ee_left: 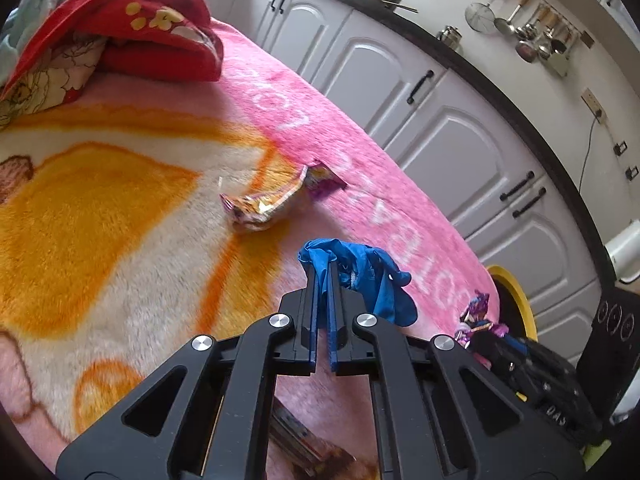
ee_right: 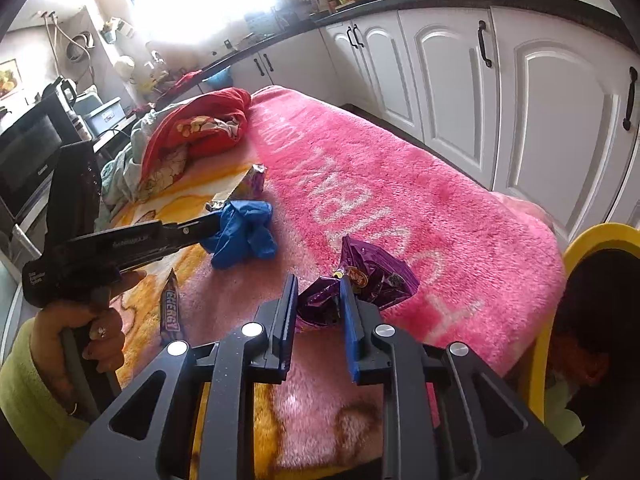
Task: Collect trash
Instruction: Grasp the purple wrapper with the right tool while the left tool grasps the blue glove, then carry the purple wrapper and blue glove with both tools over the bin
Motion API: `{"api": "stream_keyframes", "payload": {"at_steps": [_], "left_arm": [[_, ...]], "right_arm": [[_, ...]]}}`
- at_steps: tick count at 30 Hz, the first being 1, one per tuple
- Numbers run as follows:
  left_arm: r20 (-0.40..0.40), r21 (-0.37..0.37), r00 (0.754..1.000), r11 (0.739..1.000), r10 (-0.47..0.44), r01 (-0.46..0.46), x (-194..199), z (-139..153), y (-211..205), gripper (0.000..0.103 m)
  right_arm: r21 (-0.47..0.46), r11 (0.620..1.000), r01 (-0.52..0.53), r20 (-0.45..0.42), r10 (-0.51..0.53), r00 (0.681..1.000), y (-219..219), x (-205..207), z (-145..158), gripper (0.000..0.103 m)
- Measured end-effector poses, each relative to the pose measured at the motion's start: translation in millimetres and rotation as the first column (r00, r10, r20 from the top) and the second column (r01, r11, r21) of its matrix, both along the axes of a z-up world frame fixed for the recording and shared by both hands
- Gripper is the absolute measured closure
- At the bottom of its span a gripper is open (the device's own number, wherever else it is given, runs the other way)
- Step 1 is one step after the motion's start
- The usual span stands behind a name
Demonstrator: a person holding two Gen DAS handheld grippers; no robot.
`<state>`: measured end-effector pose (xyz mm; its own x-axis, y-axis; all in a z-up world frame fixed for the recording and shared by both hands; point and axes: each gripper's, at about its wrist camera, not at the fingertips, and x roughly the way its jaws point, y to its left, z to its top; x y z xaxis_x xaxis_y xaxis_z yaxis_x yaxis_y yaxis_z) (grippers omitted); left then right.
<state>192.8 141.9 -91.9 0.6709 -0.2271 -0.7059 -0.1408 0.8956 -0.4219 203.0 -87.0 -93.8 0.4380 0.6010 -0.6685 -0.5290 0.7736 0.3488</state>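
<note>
My left gripper is shut on a crumpled blue glove, which bunches around and beyond the fingertips. From the right wrist view the same glove hangs at the tip of the left gripper, just over the blanket. My right gripper is closed on a crinkled purple wrapper, whose twisted end sits between the pads. A gold and purple wrapper lies farther along the blanket. An "Energy" bar wrapper lies near the person's hand.
A fluffy pink and orange blanket covers the surface. A red cloth pile sits at its far end. A yellow-rimmed bin with a black liner stands beside the near right edge. White kitchen cabinets run along the right.
</note>
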Motion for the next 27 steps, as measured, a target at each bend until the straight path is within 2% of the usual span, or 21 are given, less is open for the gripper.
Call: {"api": "stream_keyframes", "payload": {"at_steps": [2, 15, 27], "left_arm": [[0.006, -0.016, 1.0, 1.0, -0.012, 0.012, -1.9, 2.6, -4.4, 0.102], [0.117, 0.073, 0.99, 0.995, -0.082, 0.073, -13.9, 46.1, -57.3, 0.102], [0.151, 0.123, 0.975, 0.982, -0.164, 0.146, -11.8, 58.0, -112.8, 0.102]], "right_arm": [[0.007, 1.0, 0.001, 0.002, -0.001, 1.0, -4.5, -0.8, 2.7, 0.084], [0.032, 0.999, 0.012, 0.066, -0.014, 0.998, -41.3, -12.9, 29.8, 0.085], [0.05, 0.994, 0.102, 0.089, -0.106, 0.99, -107.2, -14.5, 43.9, 0.085]]}}
